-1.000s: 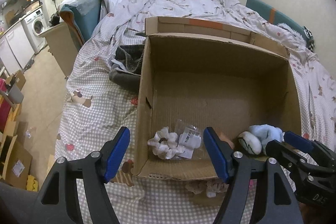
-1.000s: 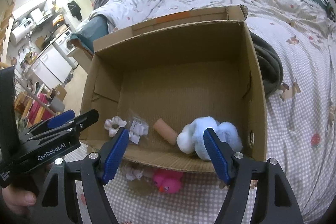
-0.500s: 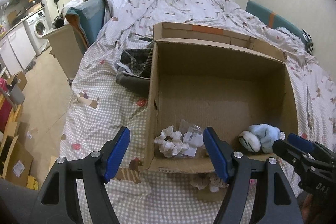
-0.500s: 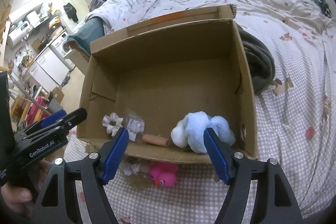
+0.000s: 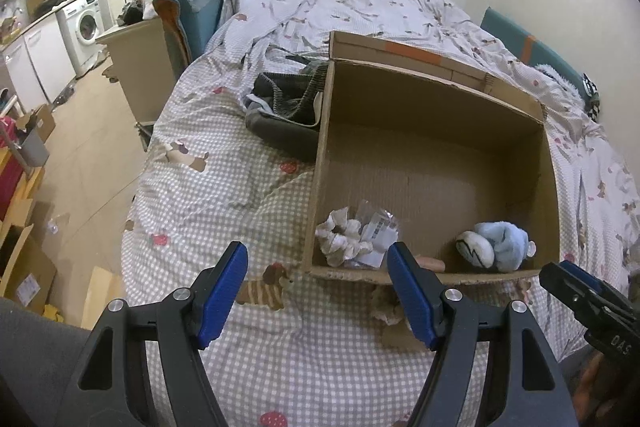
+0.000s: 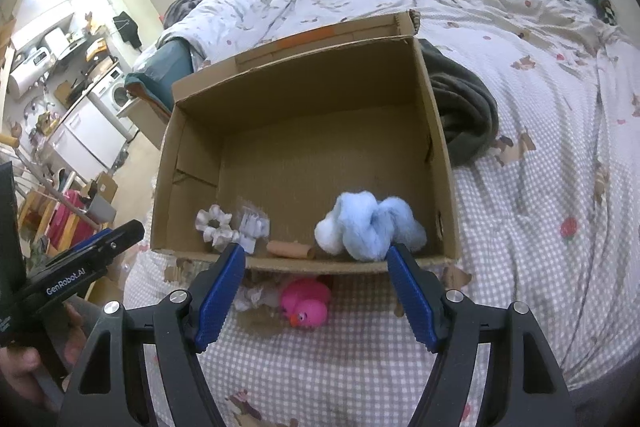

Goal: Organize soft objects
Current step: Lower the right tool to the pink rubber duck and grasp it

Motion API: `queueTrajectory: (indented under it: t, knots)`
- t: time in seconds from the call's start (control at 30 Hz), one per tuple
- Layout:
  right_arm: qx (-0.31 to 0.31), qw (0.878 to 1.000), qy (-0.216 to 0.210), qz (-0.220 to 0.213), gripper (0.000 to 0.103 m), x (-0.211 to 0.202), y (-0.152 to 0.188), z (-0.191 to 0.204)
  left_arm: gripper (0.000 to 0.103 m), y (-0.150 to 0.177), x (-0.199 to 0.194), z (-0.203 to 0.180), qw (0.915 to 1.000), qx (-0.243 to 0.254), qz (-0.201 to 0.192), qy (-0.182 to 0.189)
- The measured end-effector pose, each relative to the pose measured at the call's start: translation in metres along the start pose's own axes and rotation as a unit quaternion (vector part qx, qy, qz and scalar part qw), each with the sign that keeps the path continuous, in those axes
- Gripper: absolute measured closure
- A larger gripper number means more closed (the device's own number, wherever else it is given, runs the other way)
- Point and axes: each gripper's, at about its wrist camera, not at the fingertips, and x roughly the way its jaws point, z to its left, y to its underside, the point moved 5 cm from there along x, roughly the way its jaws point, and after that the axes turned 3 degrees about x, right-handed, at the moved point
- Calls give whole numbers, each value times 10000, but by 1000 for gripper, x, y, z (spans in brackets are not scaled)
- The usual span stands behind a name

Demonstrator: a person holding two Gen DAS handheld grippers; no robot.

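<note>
Bed, checked cover; cardboard box beyond both released jaws; pink duck between right jaws, partly box-shadowed.

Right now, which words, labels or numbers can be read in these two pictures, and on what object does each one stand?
"GenRobot.AI": white print on the side of the left gripper, seen in the right wrist view.
Letters on the right gripper body: upside down, not surely readable.
Barcode label on the clear packet in the box: too small to read.
</note>
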Motion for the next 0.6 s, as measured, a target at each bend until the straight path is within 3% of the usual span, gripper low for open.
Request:
queueTrajectory:
  t: [0.3, 0.6]
  knots:
    - [18, 9998, 78, 165, 25, -4, 18, -4, 33, 24, -10, 2, 9998, 88, 61, -150]
    - [476, 9983, -69, 315, 25, -5, 22, -12, 33, 33, -3, 1, 9994, 151, 229, -196]
